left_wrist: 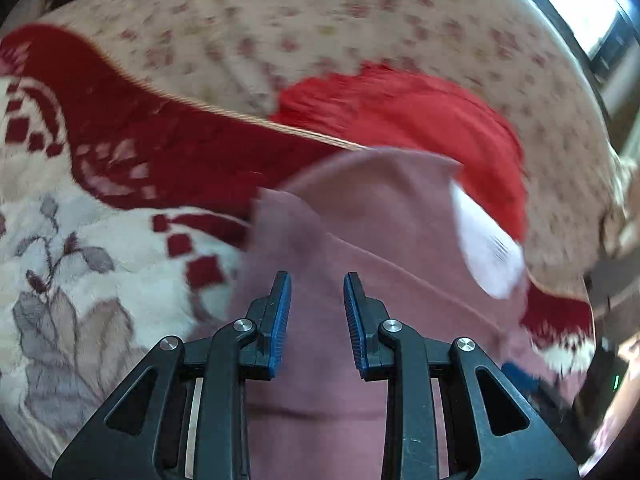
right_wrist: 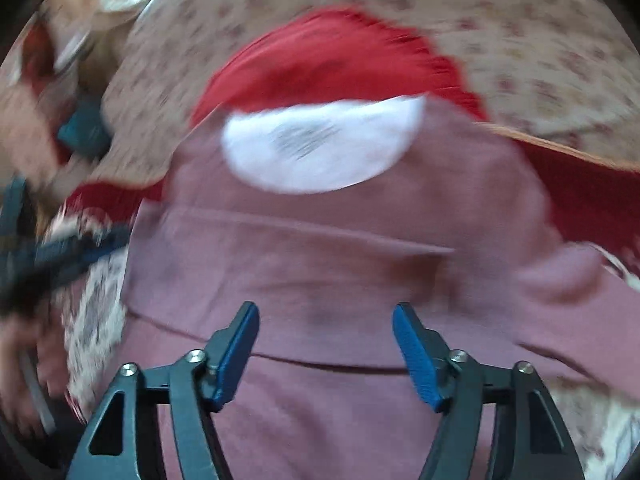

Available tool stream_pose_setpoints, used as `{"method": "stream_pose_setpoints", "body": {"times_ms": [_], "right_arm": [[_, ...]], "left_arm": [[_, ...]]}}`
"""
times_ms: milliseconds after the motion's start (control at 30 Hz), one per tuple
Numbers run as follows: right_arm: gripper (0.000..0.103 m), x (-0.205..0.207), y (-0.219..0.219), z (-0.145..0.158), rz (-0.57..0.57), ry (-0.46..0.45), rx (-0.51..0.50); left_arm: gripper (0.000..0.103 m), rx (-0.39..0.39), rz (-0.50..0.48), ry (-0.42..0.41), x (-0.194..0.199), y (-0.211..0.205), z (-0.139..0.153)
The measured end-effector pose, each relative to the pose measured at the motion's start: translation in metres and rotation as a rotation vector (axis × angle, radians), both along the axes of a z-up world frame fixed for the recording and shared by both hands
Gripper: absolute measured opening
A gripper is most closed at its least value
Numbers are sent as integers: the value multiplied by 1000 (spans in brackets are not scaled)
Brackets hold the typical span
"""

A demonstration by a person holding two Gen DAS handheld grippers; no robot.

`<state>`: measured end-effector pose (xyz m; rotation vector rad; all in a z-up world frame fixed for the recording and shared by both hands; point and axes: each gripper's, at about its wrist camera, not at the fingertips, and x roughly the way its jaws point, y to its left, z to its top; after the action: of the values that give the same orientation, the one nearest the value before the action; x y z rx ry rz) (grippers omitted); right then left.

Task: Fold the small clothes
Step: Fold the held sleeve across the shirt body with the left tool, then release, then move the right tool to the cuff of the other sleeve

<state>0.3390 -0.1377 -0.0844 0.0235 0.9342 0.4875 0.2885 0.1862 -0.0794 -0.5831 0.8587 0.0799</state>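
A mauve garment (left_wrist: 360, 240) with a white label (left_wrist: 486, 240) lies on the patterned blanket (left_wrist: 80, 248), overlapping a red garment (left_wrist: 420, 120). The left gripper (left_wrist: 316, 284) and right gripper (right_wrist: 325, 316) hover above it, jaws spread, holding nothing. A careless pinch could snag the red cloth underneath too.

floral bedspread (left_wrist: 360, 20), red patterned blanket (left_wrist: 120, 128), bright window (left_wrist: 580, 8)

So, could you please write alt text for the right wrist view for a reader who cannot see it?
The open right gripper hangs over a dusty pink garment spread on a bed, nothing between its blue-padded fingers. A white label shows at the garment's far end, with a red garment beyond it on a floral sheet. The picture is motion-blurred.
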Motion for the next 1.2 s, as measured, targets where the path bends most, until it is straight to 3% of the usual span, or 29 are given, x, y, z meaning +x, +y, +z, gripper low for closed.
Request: {"method": "stream_pose_setpoints", "body": {"times_ms": [67,133,200,433,533,633,733,900,1067,1200], "right_arm": [[66,3,13,-13,19,5,-81],[67,10,18,-34,-16,76,-185],[70,8,16,-38,-12,51,-173],[75,7,14,-41,10,52,-173],[76,7,14,-38,16,58,-176],[69,6,-1,-19,-41,70,-94],[70,-5,-40,10,-138,-37,-61],[70,-22,-135,30,-385,-123,-212],[69,-60,-256,57,-640,-216,-393],[69,-96,-344,70,-798,-272,-335]], "left_arm": [[25,-102,-24,47,16,7,-22],[25,-88,-33,95,29,6,-36],[25,-82,-46,133,40,5,-49],[25,-22,-52,104,35,1,-39],[25,7,-84,35,25,-15,-23],[25,31,-145,-38,12,-37,-6],[38,34,-242,-99,1,-75,7],[38,98,-419,-141,-13,-141,17],[40,57,-500,-114,-28,-178,7],[40,92,-527,-99,-27,-185,3]]}}
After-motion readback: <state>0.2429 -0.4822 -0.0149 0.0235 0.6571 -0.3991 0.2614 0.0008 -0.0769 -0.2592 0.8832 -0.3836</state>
